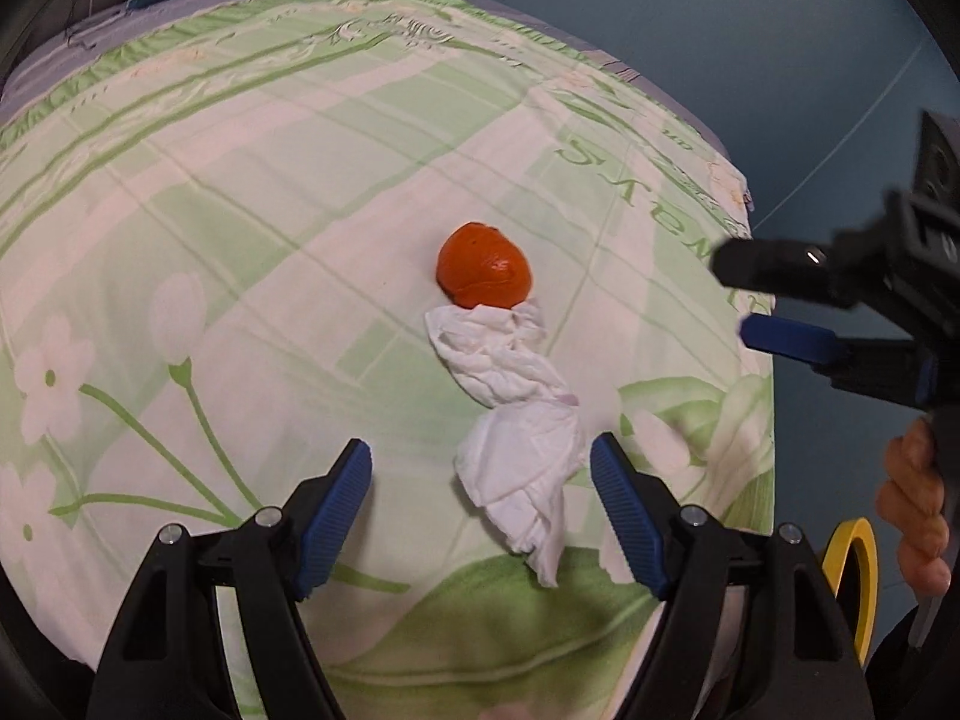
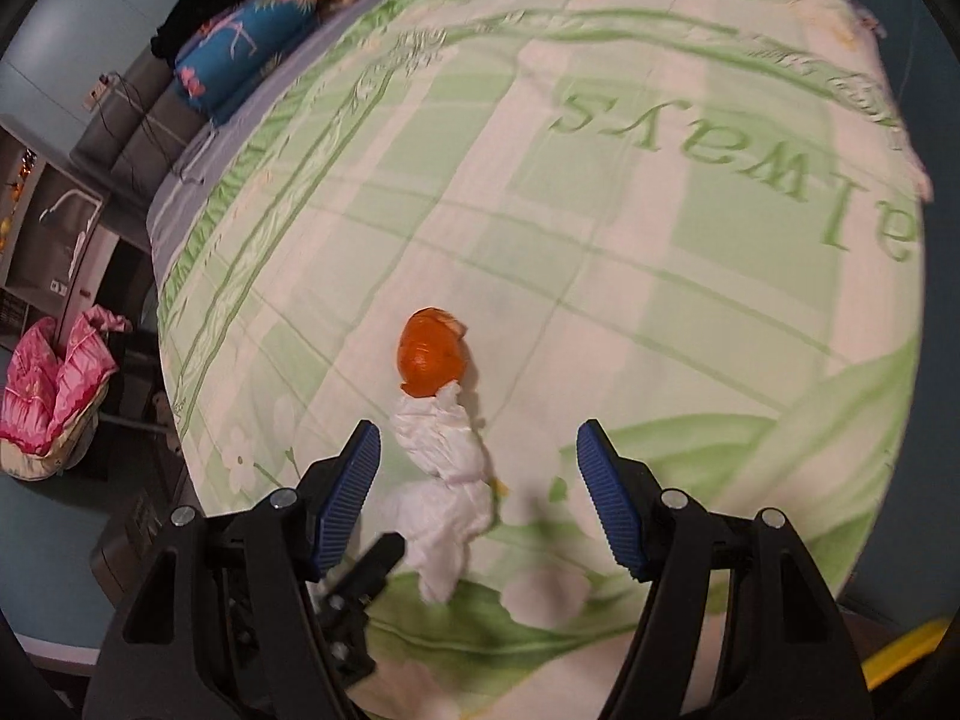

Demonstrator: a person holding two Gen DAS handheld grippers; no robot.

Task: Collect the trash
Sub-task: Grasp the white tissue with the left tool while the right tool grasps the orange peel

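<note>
Tissue (image 1: 516,420) crumpled on bed (image 1: 240,210), touching orange peel (image 1: 483,273), left gripper (image 1: 480,510) jaws apart around its near end, right gripper (image 2: 479,498) jaws apart above it, empty.

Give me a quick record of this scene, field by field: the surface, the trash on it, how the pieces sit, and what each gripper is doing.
surface: bed with a green and white floral cover
trash 1: orange peel
trash 2: crumpled white tissue
relation: the tissue's far end touches the peel
left gripper: open, empty, near end of the tissue between its fingers, no contact seen
right gripper: open, empty, over the tissue
other: pink bundle on the floor beside the bed; folded bedding at the far end
</note>
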